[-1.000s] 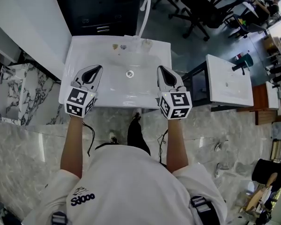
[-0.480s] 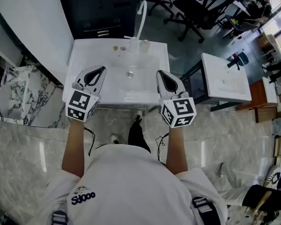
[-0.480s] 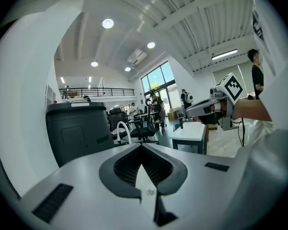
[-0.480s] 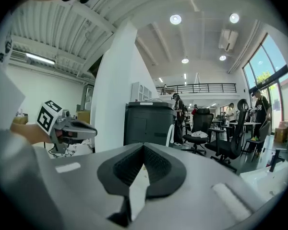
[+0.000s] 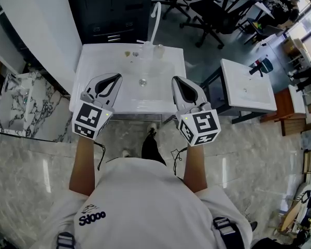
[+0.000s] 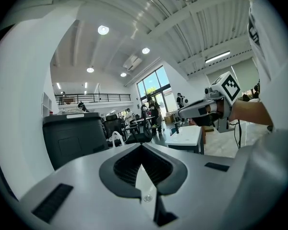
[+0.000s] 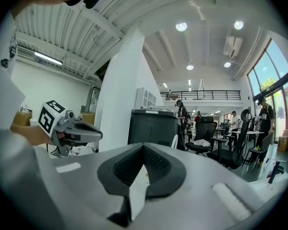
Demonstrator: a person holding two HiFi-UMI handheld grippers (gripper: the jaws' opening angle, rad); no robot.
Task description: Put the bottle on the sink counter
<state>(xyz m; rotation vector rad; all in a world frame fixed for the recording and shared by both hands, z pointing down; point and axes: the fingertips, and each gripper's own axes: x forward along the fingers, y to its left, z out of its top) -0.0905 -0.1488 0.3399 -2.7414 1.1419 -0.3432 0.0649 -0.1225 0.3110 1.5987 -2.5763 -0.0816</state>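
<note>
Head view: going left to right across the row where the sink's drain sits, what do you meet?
Marble-patterned slab → left hand-held gripper → sink drain → right hand-held gripper → second white sink.

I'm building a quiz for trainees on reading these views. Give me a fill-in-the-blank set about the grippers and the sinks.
1. The left gripper and the right gripper both have their jaws ___.
2. Between each gripper's jaws there is ___.
3. The faucet on the sink in front of the person is coloured ___.
4. In the head view, the second sink stands to the ___ of that sink.

Missing words: shut; nothing; white; right.
</note>
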